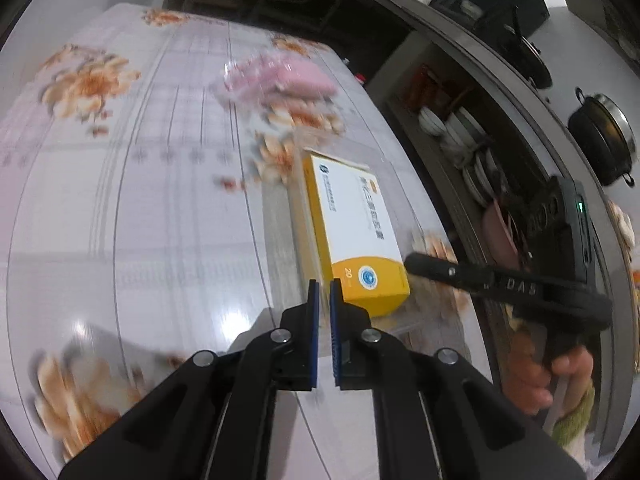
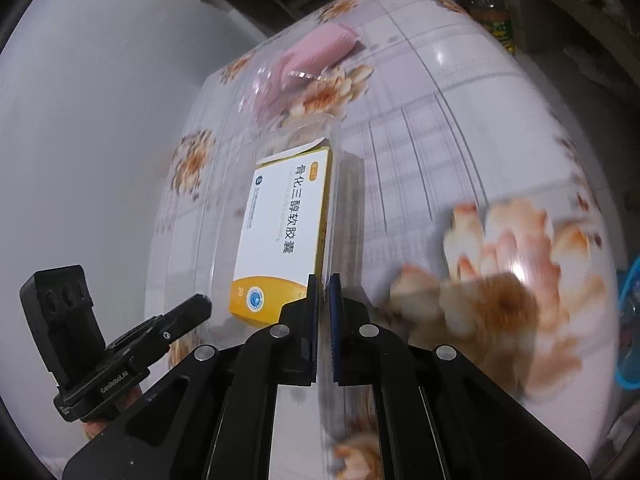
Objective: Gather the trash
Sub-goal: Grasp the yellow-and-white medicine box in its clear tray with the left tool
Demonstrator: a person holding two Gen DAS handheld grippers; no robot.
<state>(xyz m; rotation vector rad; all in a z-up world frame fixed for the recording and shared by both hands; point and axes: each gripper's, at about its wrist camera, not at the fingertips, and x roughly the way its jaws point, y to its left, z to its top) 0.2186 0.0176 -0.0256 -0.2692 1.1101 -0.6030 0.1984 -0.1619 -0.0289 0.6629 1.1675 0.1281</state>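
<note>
A floral tablecloth (image 1: 140, 200) near stacked dishes (image 1: 460, 136) and a black pot (image 1: 604, 136).

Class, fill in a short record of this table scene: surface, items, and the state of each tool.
Surface: table with floral cloth
Near item: yellow and white medicine box, lying flat, seemingly inside clear plastic
Far item: pink packet
Left tool: shut, at the box's near end
Right tool: shut, at the box's near end
Held: unclear whether plastic is pinched

Medicine box (image 2: 286, 232) on table (image 2: 460, 128); pouch (image 2: 316, 56) seemingly behind it.
</note>
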